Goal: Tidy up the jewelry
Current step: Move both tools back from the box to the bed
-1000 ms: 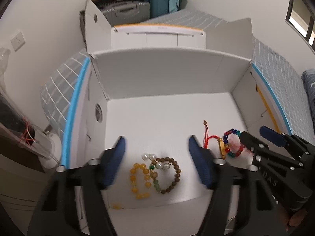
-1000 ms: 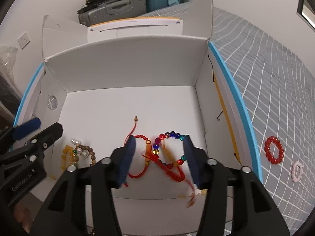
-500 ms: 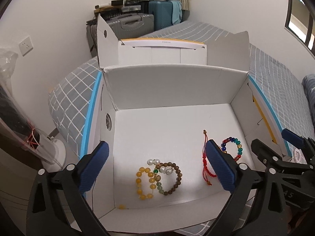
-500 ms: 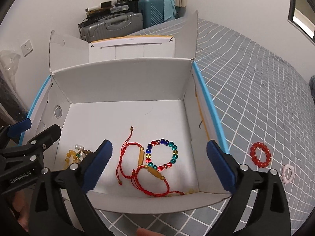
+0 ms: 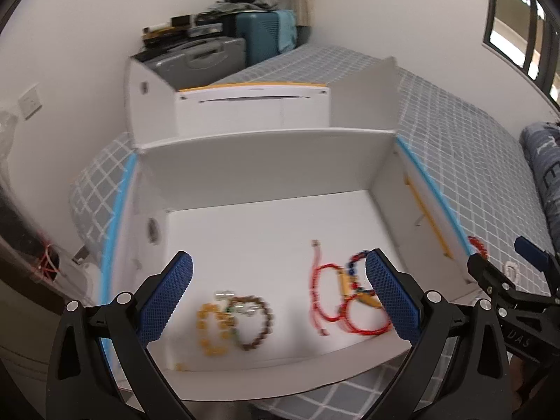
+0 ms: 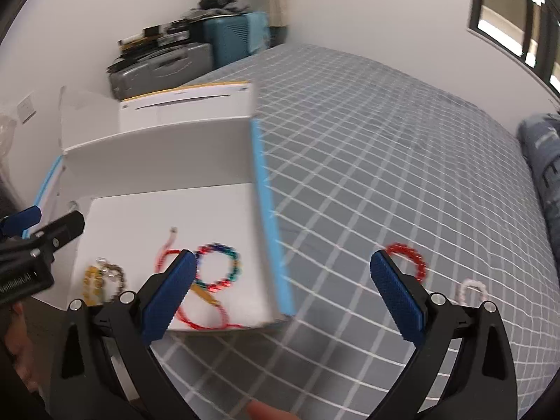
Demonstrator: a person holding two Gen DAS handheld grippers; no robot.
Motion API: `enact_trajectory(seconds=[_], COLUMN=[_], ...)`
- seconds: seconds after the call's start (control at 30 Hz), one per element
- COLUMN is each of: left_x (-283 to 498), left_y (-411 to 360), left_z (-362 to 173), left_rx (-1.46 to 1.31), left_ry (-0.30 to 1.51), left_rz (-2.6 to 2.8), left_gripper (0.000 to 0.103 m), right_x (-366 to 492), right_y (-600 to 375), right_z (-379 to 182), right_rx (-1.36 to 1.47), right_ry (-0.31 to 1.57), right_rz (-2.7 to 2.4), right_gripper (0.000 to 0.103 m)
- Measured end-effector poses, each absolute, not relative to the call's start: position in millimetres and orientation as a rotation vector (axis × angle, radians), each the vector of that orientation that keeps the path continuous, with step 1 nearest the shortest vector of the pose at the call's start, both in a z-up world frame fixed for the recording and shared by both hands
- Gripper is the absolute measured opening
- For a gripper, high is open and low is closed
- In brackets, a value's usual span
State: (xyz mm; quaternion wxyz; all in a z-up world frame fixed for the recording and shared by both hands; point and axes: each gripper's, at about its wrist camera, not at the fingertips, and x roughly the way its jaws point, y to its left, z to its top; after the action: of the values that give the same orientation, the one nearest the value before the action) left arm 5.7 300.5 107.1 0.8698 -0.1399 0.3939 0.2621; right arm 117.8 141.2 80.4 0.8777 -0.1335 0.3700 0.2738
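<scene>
Both your left gripper [image 5: 278, 295] and right gripper [image 6: 281, 288] hang spread and empty. A red bracelet [image 6: 407, 260] lies on the bed [image 6: 385, 140] beside the box [image 6: 269, 231]; its beads could roll from closing jaws.

Bracelets [image 5: 241, 325] in box [image 5: 266, 175]; red bracelet [image 6: 407, 260] on bed

Bracelets [image 5: 234, 322] inside white box [image 5: 266, 171]
</scene>
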Motion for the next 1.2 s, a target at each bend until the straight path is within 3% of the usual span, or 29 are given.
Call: enact_trajectory(seconds=[0.7,1.2], left_x=[153,258], left_y=[134,81], left_z=[85,-14], left_rx=[-0.132,-0.120], left_ry=[0.865,0.993], left_rz=[0.258,0.160], left_gripper=[0.097,0.097], right_x=[244,312], right_y=[-50,-99], right_z=[33,-43], right_rx=[-0.129,-0.101], right_ry=[0.847,0.978], right_rz=[0.291,0.261], right_gripper=[0.096,0.096])
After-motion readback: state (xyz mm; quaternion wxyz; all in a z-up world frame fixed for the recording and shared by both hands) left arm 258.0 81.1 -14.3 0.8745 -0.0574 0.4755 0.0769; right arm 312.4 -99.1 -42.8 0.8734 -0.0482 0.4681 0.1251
